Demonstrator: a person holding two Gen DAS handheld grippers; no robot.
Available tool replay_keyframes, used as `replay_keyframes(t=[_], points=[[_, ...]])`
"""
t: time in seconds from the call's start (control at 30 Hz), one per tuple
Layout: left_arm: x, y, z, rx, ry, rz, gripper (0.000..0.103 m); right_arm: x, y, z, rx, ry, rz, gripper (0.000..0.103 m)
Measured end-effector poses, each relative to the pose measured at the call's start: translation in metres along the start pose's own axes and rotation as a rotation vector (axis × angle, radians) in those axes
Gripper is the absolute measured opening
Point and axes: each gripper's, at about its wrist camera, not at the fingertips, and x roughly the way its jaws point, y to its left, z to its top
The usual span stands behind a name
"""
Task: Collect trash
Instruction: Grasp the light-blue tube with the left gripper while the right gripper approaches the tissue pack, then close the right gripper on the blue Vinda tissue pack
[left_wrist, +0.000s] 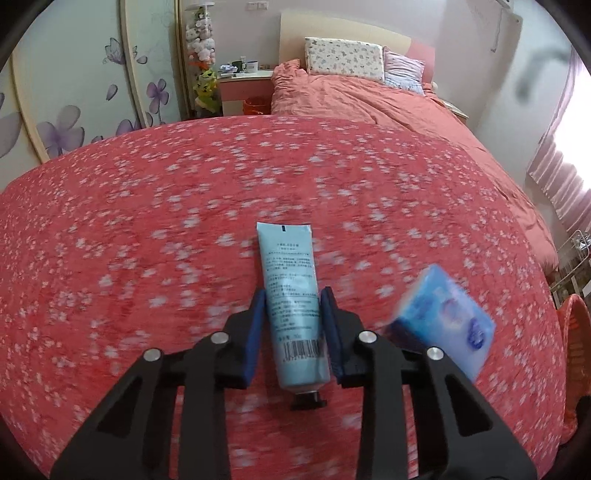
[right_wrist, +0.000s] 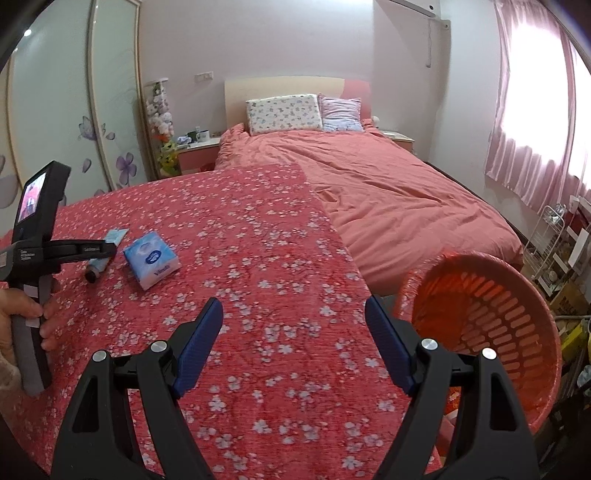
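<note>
A light blue tube (left_wrist: 291, 295) with a black cap lies on the red flowered cloth (left_wrist: 166, 206), cap end toward the camera. My left gripper (left_wrist: 293, 295) straddles the tube's middle, and its blue pads (left_wrist: 258, 332) lie against both sides of it. In the right wrist view the same tube (right_wrist: 96, 266) lies under the left gripper (right_wrist: 101, 248), which a hand (right_wrist: 22, 314) holds. A blue and white tissue pack (left_wrist: 443, 325) (right_wrist: 151, 260) lies just right of the tube. My right gripper (right_wrist: 293, 325) hangs open over bare cloth with nothing between its fingers.
An orange slotted basket (right_wrist: 498, 314) (left_wrist: 576, 339) stands tilted beyond the table's right edge. Behind the table is a bed with a pink duvet (right_wrist: 388, 199) and pillows. A wire rack (right_wrist: 550, 243) and boxes crowd the far right floor. A wardrobe (right_wrist: 66, 122) lines the left.
</note>
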Motion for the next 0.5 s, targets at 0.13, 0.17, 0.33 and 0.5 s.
replay_keyframes(t=[0.13, 0.17, 0.33, 0.5], points=[[-0.008, 0.022, -0.01, -0.01, 0.0, -0.009, 0.031, 0.006, 0.006, 0.004, 0.002, 0.009, 0.014, 0.079], [-0.011, 0.026, -0.014, -0.008, -0.003, -0.014, 0.031, 0.007, 0.008, 0.005, 0.003, 0.01, 0.02, 0.079], [-0.018, 0.031, -0.029, 0.016, -0.023, -0.024, 0.033, 0.015, 0.025, 0.011, 0.0, 0.021, 0.064, 0.079], [-0.02, 0.037, -0.036, 0.046, -0.036, -0.003, 0.029, 0.032, 0.047, 0.018, -0.016, 0.052, 0.126, 0.079]])
